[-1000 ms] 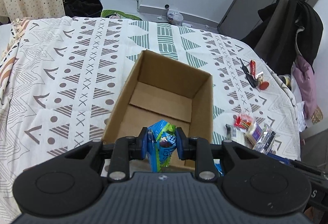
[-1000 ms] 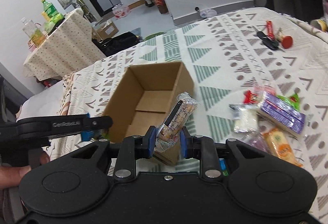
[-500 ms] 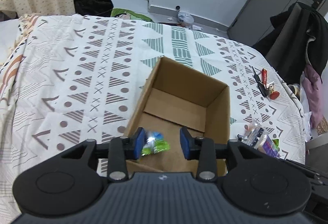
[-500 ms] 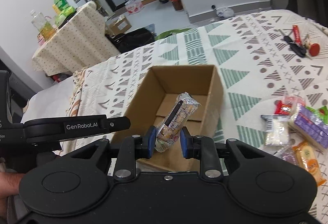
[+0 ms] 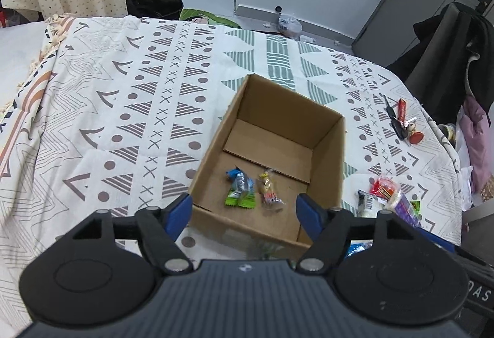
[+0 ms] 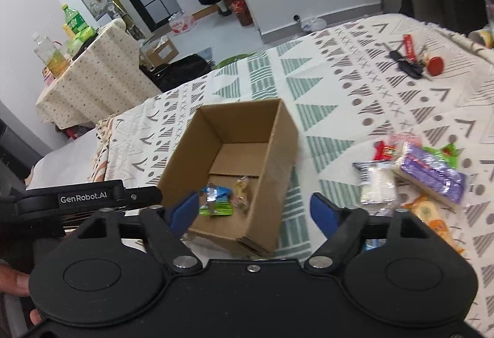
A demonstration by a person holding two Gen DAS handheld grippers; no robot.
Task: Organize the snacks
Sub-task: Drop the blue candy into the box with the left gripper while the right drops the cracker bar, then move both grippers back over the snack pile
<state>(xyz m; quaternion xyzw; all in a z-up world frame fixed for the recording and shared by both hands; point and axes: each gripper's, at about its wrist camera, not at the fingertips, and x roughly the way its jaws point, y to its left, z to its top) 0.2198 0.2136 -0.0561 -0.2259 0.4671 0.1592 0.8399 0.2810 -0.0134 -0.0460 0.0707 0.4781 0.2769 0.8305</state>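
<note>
Both wrist views look down, near, sharing cardboard box [image 5: 327, 152].

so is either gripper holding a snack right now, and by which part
Nothing is held. The left gripper and right gripper are both open and bare; the green-blue packet and the clear-wrapped snack lie inside the cardboard box.
</note>
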